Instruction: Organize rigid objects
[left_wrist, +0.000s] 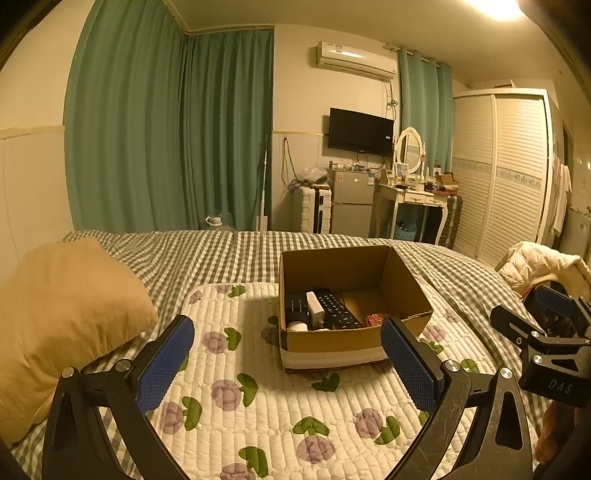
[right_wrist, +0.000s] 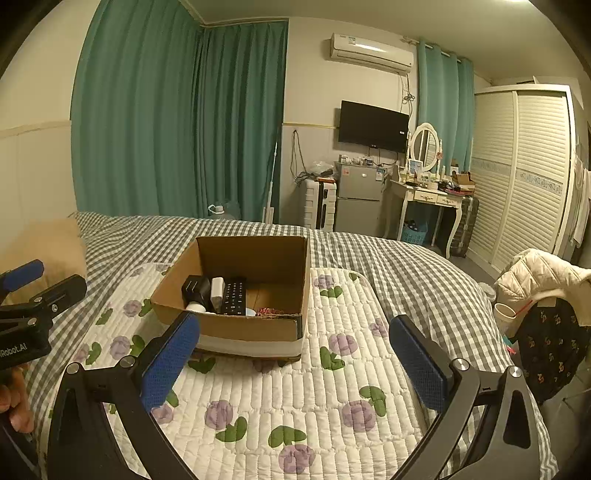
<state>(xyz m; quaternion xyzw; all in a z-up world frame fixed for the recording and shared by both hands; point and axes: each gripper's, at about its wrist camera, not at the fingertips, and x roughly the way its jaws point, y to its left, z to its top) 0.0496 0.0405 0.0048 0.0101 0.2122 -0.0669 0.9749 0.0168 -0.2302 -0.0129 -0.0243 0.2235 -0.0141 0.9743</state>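
Left gripper (left_wrist: 288, 363): hanging over the quilted floral pad (left_wrist: 258, 406), blue fingers (left_wrist: 166, 365) spread wide apart, gripping nothing. Right gripper (right_wrist: 293, 363): likewise gaping, carrying nothing, hovering above the same pad.

Cardboard box (left_wrist: 332, 339): sitting open-topped toward the pad's far edge, just beyond both sets of fingers. Holding a black remote (left_wrist: 338, 308), a white adapter (left_wrist: 315, 306), a black block (left_wrist: 295, 304), a white round piece (left_wrist: 297, 326) and a small reddish patterned item (left_wrist: 376, 319).

Showing in the left view only: orange pillow (left_wrist: 62, 325) filling the bed's left edge, and the right gripper's body intruding at the frame's right edge. Showing in the right view only: paper cup with a red straw (right_wrist: 505, 314) and a dark patterned cloth (right_wrist: 550, 347) beyond the bed's right edge; a fingertip at the lower left.

Lying beneath the pad: gingham bedspread (left_wrist: 229, 251). Draping near the bed's right corner: cream jacket (left_wrist: 539, 266).

Standing farthest back: green curtains (left_wrist: 166, 129), wall television (left_wrist: 360, 131), air conditioner (left_wrist: 354, 61), small fridge (left_wrist: 351, 201), dressing table with oval mirror (left_wrist: 408, 149), louvred wardrobe (left_wrist: 498, 170).
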